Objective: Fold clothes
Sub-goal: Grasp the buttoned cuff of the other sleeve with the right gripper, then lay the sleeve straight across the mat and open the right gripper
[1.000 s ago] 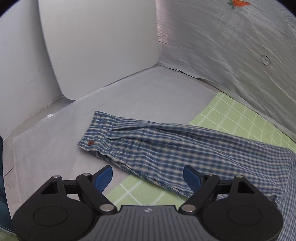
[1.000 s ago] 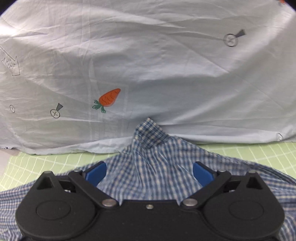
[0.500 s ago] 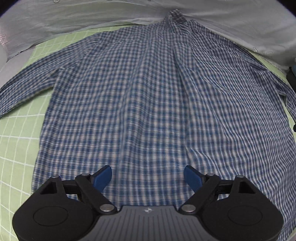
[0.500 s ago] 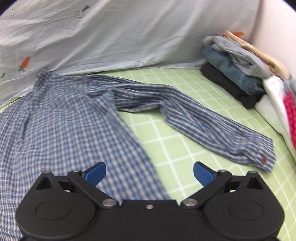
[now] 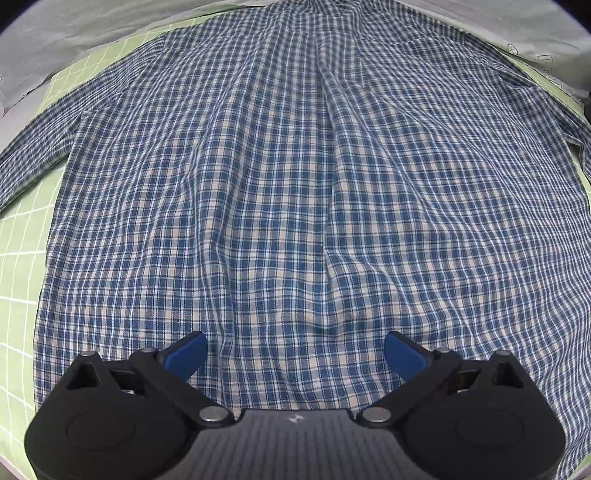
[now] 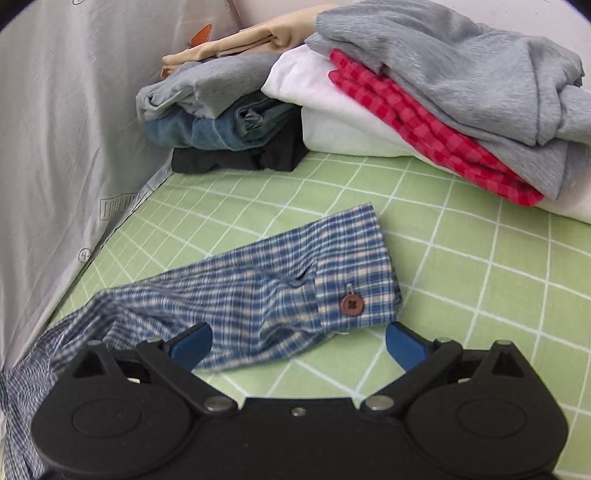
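Left wrist view first. Plaid shirt (image 5: 295, 192) spread flat, back side up as far as can be told, filling nearly the whole frame on the green grid mat (image 5: 22, 236). Collar cut off at 12 o'clock, right sleeve running out of frame at 3 o'clock, left sleeve slipping out around 9 o'clock. Hem hidden behind the gripper body at 6 o'clock. Pale sheet (image 5: 74, 33) bunched along the top edge, prints on it too small to read. Left gripper (image 5: 293, 350) spread wide, blue pads (image 5: 184, 350) well apart, gripping nothing; hanging above the lower part of the shirt, but can't tell whether touching the cloth.

Right wrist view next. Shirt sleeve (image 6: 258, 291) lying on the mat, cuff (image 6: 354, 280) pointing toward 2 o'clock, brown button (image 6: 352, 305) facing up. Rest of the sleeve blurred and trailing off at 8 o'clock, partly hidden behind the gripper housing. Right gripper (image 6: 299, 341) also wide open, holding nothing; left pad over the sleeve fabric, right pad over bare mat just beside the cuff. Contact hard to judge.

Clothes pile (image 6: 406, 92) at 12 to 2 o'clock: grey, white, red check, denim, black, beige, all stacked, right side cut off by the frame. Same pale sheet draped up at 9 to 11 o'clock, small boxed print on it unreadable.
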`<state>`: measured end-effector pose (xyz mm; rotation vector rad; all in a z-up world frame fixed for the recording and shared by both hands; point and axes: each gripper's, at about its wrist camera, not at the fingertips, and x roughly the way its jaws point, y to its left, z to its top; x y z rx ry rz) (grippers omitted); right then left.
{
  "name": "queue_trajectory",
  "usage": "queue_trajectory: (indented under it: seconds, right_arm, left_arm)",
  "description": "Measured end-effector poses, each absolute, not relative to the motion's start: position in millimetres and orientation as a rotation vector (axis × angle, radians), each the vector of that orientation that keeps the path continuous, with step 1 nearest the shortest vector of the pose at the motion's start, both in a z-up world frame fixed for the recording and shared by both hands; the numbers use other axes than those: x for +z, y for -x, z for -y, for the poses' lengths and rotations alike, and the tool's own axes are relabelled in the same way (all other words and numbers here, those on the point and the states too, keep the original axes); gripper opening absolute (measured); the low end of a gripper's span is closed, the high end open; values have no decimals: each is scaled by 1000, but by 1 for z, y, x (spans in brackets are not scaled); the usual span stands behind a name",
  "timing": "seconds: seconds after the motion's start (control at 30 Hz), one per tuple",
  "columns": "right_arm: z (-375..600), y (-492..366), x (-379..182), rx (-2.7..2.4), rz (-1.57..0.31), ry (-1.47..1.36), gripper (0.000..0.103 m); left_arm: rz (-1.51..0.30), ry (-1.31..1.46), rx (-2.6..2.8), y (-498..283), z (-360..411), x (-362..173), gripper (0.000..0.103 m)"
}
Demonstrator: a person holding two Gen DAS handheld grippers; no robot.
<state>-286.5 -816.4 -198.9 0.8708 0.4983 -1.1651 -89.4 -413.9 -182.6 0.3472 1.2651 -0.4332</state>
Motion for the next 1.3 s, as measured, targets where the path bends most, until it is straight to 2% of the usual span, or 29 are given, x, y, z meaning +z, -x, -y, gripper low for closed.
queue_trajectory:
  seconds: [0.1, 0.13, 0.17, 0.23, 0.27, 0.3, 0.5, 0.6, 0.63, 0.67, 0.73, 0.77, 0.9, 0.97, 1.0, 1.1, 1.3]
  right_arm:
    - [829, 277, -203, -1265, -497, -837, 93]
    - [833, 275, -204, -1303, -498, -824, 82]
    - [835, 273, -204, -1346, -501, -797, 62]
    - [845, 274, -208, -1391, -494, -758, 40]
    - [850, 275, -209, -1395, -490, -743, 32]
    - [857, 277, -209, -1402, -497, -720, 30]
    - [902, 289, -199, -1462, -510, -611, 30]
    - [908, 281, -196, -1444, -568, -571, 36]
    - [909, 278, -195, -1436, -590, -558, 44]
    - [899, 276, -193, -1413, -596, -543, 58]
    - [881, 271, -189, -1364, -605, -514, 76]
    - [871, 269, -187, -1340, -610, -500, 78]
    - [828, 261, -185, -1167, -630, -491, 76]
    - [803, 258, -187, -1051, -651, -520, 66]
    - [791, 256, -189, -997, -666, -538, 65]
    - [758, 257, -194, -882, -717, -555, 65]
    - [706, 281, -197, -775, -781, -559, 66]
  left_arm:
    - [-1280, -357, -434, 81, 417, -184, 103]
    - [-1282, -358, -434, 79, 418, -184, 103]
    - [-1283, -359, -432, 76, 419, -184, 103]
    - [-1288, -357, -432, 71, 420, -185, 103]
    - [-1291, -356, -434, 68, 420, -185, 103]
    - [-1298, -354, -435, 66, 420, -186, 103]
    - [-1299, -359, -442, 64, 417, -186, 103]
    - [-1299, -359, -443, 65, 414, -187, 103]
    - [-1298, -359, -442, 69, 416, -187, 103]
    - [-1298, -358, -440, 70, 419, -186, 103]
    - [-1299, -356, -434, 72, 423, -186, 103]
    - [-1300, -352, -426, 69, 432, -187, 103]
    - [-1304, -346, -402, 71, 438, -188, 103]
    - [-1294, -381, -400, 76, 439, -186, 103]
    - [-1275, -412, -393, 82, 441, -183, 103]
    - [-1214, -464, -360, 93, 431, -173, 103]
    - [-1194, -352, -254, 92, 377, -153, 103]
